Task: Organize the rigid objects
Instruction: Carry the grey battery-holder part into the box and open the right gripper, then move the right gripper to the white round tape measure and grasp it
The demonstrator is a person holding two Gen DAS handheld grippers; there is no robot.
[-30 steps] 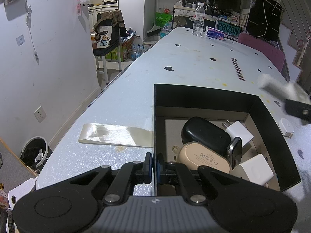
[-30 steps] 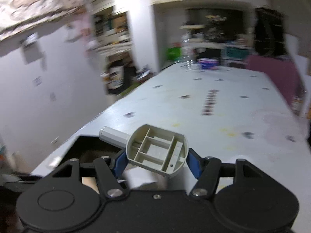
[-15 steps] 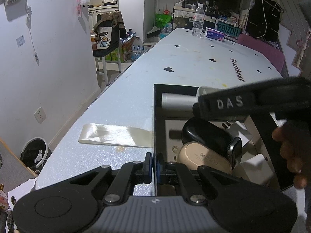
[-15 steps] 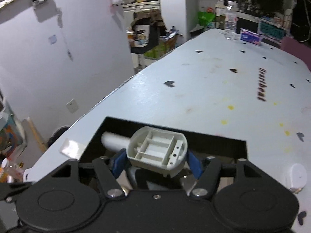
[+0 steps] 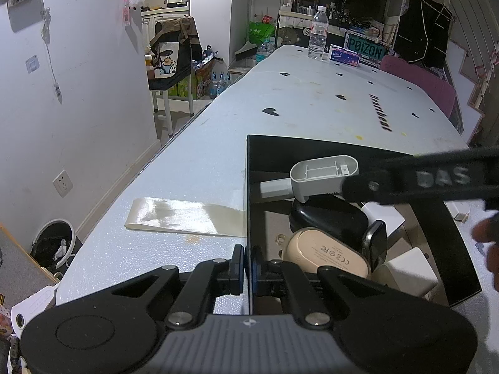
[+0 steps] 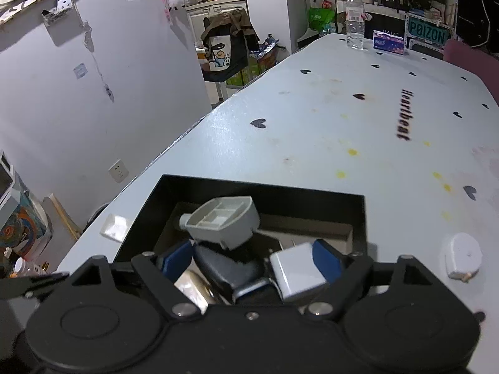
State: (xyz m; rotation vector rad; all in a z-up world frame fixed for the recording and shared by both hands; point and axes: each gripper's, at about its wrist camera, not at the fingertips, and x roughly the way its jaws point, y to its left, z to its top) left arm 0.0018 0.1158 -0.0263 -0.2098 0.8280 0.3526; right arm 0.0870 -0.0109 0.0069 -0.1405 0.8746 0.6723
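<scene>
A black open box stands on the pale table. My left gripper is shut on the box's near left wall. Inside lie a black case, a beige case and white chargers. A grey plastic part with a short stub rests tilted on the black case. In the right wrist view the grey part sits just beyond my right gripper. Its jaws are opening, and the blue pads stand apart from the part, over the box.
A strip of clear tape lies left of the box, near the table's left edge. A small white round item sits right of the box. A water bottle and a tissue pack stand at the far end. A person's fingers show at right.
My right gripper carried the grey part in over the box, then its jaws spread and let go; the part now lies tilted inside. The left gripper kept still.
</scene>
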